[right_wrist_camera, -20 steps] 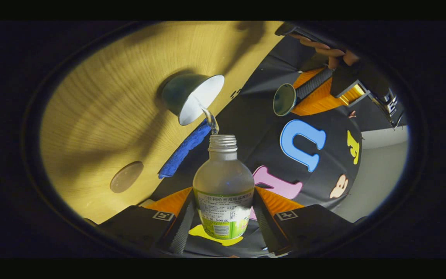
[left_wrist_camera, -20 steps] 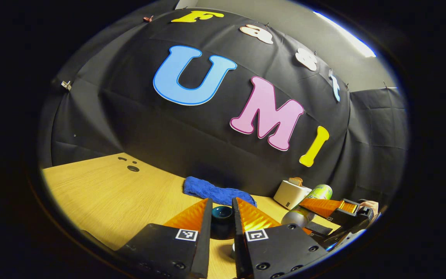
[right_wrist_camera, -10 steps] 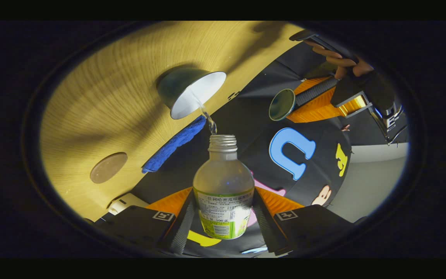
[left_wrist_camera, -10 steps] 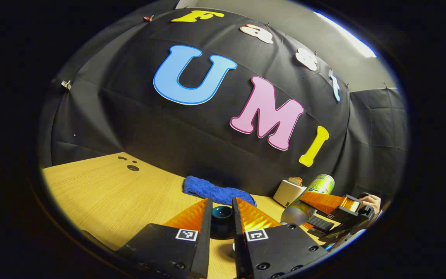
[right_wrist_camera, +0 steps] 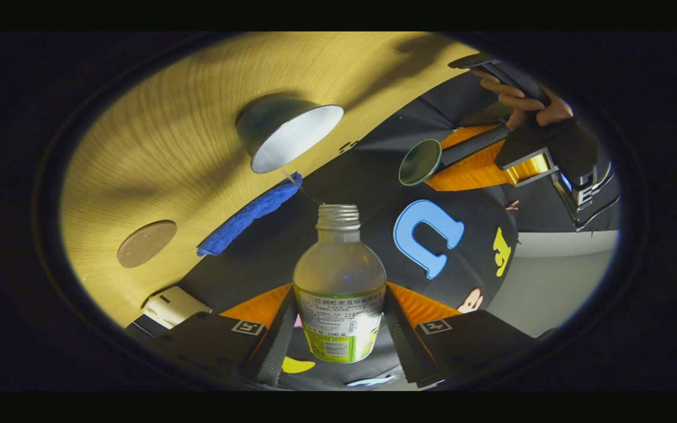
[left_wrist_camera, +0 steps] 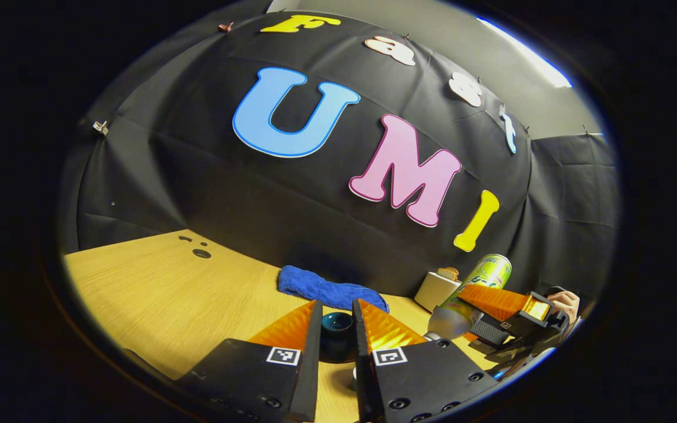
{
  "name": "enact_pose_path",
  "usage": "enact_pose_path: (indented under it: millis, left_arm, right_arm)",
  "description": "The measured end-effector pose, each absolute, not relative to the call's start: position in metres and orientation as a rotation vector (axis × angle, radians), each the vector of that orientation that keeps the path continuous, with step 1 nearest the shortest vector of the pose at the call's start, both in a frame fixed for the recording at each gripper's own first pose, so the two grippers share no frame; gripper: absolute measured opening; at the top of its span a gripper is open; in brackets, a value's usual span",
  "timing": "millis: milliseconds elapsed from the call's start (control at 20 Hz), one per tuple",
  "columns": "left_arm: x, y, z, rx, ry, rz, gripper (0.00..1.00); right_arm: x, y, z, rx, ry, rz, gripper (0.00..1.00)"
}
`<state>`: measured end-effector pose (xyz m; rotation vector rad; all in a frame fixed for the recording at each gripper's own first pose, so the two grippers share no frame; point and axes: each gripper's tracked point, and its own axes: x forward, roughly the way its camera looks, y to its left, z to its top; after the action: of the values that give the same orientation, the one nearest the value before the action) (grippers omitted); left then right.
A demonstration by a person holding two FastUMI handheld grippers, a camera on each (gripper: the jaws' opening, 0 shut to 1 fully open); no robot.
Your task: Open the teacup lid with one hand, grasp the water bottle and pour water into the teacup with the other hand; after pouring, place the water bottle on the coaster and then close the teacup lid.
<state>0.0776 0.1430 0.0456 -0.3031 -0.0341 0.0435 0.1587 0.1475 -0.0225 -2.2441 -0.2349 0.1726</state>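
spanning the lower part of the left gripper view, a light wooden table (left_wrist_camera: pixel 156 288) is seen against the black cloth wall; a grey wall and a ceiling light strip are seen above. a blue cloth (left_wrist_camera: pixel 329 289) lies at the table's far edge, and a white box (left_wrist_camera: pixel 435 289) stands near it. in the right gripper view a round brown coaster (right_wrist_camera: pixel 146 243) lies flat on the table, well apart from the teacup (right_wrist_camera: pixel 282 136), which stands uncovered with its white inside exposed.

the left gripper (left_wrist_camera: pixel 336 329) is clamped on the dark teacup lid (left_wrist_camera: pixel 337 336), both fingers pressed against it, above the table. the right gripper (right_wrist_camera: pixel 338 323) is closed on the water bottle (right_wrist_camera: pixel 338 299), which is uncapped and tilted, its mouth near the teacup rim; a thin thread of water is seen between mouth and teacup
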Motion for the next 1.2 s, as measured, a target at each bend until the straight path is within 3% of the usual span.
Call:
enact_pose_path:
  millis: [450,600,1000,1200]
  left_arm:
    - [0.077,0.144,0.045,-0.304,-0.031,0.047,0.3]
    - [0.077,0.146,0.044,-0.305,-0.03,0.052,0.3]
    - [0.079,0.148,0.043,-0.311,-0.031,0.061,0.3]
    - [0.08,0.147,0.04,-0.317,-0.018,0.068,0.3]
  right_arm:
    - [0.158,0.153,-0.023,-2.178,-0.244,0.195,0.8]
    - [0.151,0.143,-0.045,-1.891,-0.102,0.259,0.79]
    - [0.133,0.14,-0.078,-1.099,0.086,0.329,0.8]
    - [0.135,0.123,-0.056,-0.672,0.097,0.272,0.79]
